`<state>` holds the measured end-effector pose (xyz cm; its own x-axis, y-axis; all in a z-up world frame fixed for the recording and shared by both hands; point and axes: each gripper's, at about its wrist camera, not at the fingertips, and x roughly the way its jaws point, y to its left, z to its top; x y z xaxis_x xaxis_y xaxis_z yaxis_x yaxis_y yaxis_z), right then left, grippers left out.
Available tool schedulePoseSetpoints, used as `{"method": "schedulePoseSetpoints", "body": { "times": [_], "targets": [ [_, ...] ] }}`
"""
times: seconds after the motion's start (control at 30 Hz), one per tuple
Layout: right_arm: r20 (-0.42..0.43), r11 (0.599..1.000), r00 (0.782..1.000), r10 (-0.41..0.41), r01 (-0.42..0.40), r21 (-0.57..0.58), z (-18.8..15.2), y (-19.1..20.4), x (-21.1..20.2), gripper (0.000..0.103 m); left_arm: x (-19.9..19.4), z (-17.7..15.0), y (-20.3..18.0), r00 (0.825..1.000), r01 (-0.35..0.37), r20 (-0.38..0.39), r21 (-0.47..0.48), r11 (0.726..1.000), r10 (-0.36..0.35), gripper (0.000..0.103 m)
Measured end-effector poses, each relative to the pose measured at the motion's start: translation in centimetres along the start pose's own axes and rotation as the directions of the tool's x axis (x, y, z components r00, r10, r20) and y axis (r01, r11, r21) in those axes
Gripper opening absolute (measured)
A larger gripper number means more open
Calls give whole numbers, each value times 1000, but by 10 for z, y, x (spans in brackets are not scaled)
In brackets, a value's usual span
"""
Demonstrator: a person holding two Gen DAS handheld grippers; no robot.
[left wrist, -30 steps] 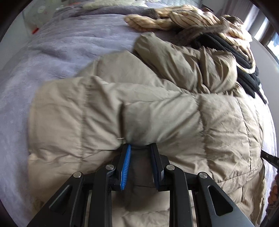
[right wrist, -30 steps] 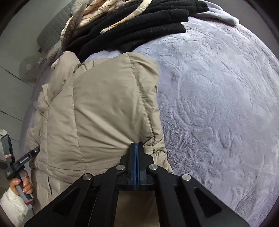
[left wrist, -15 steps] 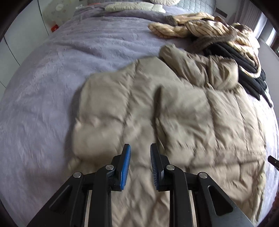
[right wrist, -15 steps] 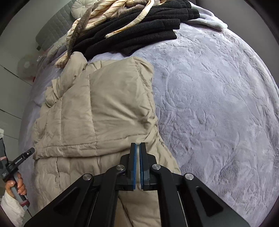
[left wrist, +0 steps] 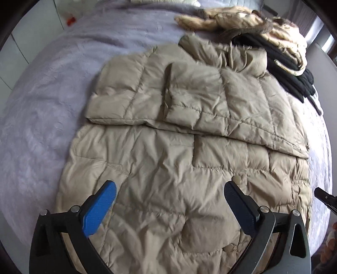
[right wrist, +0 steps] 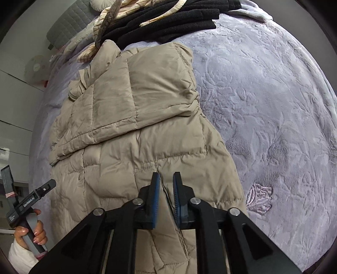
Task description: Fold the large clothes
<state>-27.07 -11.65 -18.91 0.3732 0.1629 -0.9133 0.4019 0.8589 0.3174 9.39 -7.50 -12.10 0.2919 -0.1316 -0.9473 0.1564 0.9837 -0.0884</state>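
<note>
Grippers first, nearest the lenses. My left gripper (left wrist: 169,189) has its jaws opening, now spread very wide, nothing between the pads, only jacket fabric under them. My right gripper (right wrist: 166,179) has jaws opening too, a narrow gap so far. A seam or flap edge of the jacket runs through that gap in the right wrist view, but I can't tell whether the pads touch it; I read it as let go.

Puffer jacket (left wrist: 168,168) lies flat on the grey bedspread (right wrist: 273,105), directly under and ahead of both sets of fingers. Its long axis runs away from me, along the direction both grippers point. Near half is a single layer. Further out, a folded-over section (left wrist: 210,101) sits on top, its edge running across the jacket from side to side.

Key relation for the next move, as I judge it: the unfolded near hem is closest to both hands, left hand over the left part, right hand over the right edge beside bare bedspread. Both are about equally near, so a two-handed lift of the near end onto the far fold looks natural.

Beyond the jacket, a pile of black clothes (right wrist: 168,19) and a cream striped garment (left wrist: 242,21) sit at the far end, touching its top edge.
</note>
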Motion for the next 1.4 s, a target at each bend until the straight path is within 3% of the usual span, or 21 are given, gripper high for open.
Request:
{"method": "schedulePoseSetpoints", "body": {
  "times": [0.17,0.23,0.27,0.3,0.5,0.73,0.9,1.03,1.4],
  "targets": [
    [-1,1000,1000,16,-16,-10,-9,5,-13,44,-14,-15,-2,999,-33,-19,5,999,33,102],
    [-1,999,999,35,-35,-23,-14,10,-18,63,-23,-24,-5,998,-67,2,23,997,67,102],
    [7,999,999,39,-39,-33,-16,13,-20,82,-27,-26,-6,997,-74,11,31,997,74,102],
    [24,998,999,39,-38,-41,-20,16,-24,90,-30,-29,-7,997,-77,17,39,996,77,102],
    [70,998,997,45,-43,-37,-37,26,-35,91,-42,-43,-3,999,-35,-23,27,999,36,102],
    [20,1000,1000,9,-9,-20,-64,43,-30,91,-46,-65,20,998,-35,-46,7,999,35,102],
    [-19,999,999,26,-26,21,-88,58,-33,91,-50,-82,46,997,-15,-81,-1,1000,15,102],
    [-18,994,998,56,-54,98,-109,66,-38,91,-63,-96,64,997,-13,-72,39,999,16,102],
    [-26,985,1000,9,-4,171,-161,78,-48,91,-71,-124,100,995,35,-100,80,996,-27,102]
  ]
}}
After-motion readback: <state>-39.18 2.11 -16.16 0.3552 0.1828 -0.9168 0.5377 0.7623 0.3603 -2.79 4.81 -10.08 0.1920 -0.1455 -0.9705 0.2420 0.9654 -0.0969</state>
